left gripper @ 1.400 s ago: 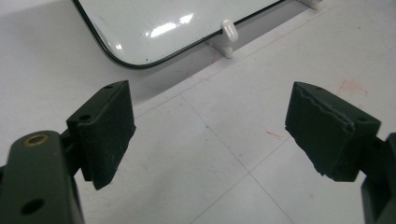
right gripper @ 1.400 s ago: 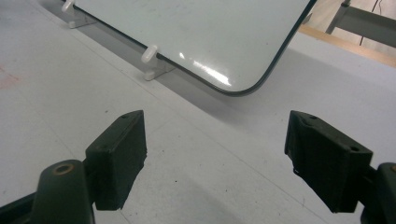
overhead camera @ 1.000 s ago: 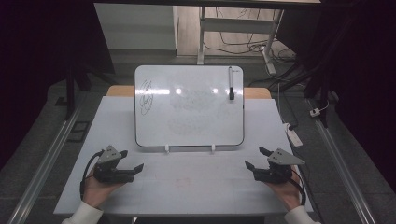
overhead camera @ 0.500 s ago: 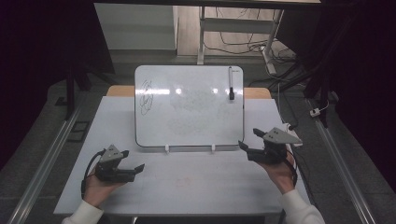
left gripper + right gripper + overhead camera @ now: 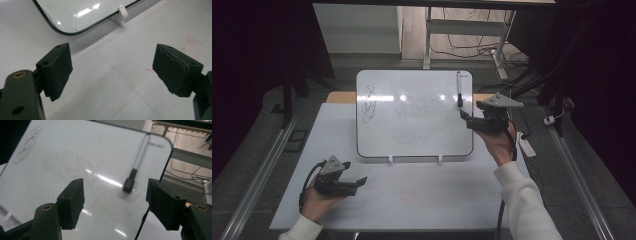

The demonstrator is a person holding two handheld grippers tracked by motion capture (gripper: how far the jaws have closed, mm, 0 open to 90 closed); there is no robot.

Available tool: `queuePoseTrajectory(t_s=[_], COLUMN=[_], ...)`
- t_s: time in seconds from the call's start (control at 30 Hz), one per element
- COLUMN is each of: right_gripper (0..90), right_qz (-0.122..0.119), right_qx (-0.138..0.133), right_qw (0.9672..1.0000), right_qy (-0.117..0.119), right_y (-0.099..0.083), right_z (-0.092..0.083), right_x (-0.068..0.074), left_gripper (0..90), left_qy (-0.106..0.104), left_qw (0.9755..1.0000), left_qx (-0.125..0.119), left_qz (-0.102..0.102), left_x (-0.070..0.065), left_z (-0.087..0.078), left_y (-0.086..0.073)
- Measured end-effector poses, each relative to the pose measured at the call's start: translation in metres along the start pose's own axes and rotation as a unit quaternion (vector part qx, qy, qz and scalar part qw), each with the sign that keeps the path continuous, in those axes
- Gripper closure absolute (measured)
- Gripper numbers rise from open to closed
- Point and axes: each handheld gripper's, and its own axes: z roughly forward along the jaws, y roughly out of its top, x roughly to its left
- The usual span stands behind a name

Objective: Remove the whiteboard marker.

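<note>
Looking down from the high view, one whiteboard lies mid-frame on the table, with one marker near its upper right corner and a scribble at its upper left. Two grippers show: the left gripper low at lower left, jaws apart and empty, and the right gripper raised at the board's right edge, just below the marker. In the left gripper view, two jaws stand wide apart over bare table, the board's corner and one white clip at the top. In the right gripper view, two jaws gape, empty, the marker between them farther off.
</note>
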Motion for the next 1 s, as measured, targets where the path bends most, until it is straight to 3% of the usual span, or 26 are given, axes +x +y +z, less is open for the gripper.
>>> queuePoseTrajectory(t_s=[0.3,0.57,0.8,1.0], right_gripper=[39.2,46.7,53.1,59.0], right_qz=[-0.011,-0.012,-0.009,-0.005], right_qx=[0.029,0.057,0.073,0.077], right_qw=[0.9988,0.9965,0.9930,0.9912], right_qy=[-0.039,-0.059,-0.093,-0.107], right_y=[0.034,0.054,0.057,0.052], right_z=[0.038,0.072,0.099,0.114], right_x=[-0.006,-0.012,-0.018,-0.019], left_gripper=[17.0,16.7,16.6,16.3], left_qy=[0.001,-0.001,-0.001,0.000], left_qw=[0.9999,0.9998,0.9996,0.9995], left_qx=[0.009,0.016,0.019,0.020], left_qz=[0.007,0.013,0.021,0.022], left_x=[-0.001,-0.002,-0.002,-0.002], left_z=[0.003,0.005,0.006,0.006], left_y=[-0.001,-0.001,-0.002,-0.002])
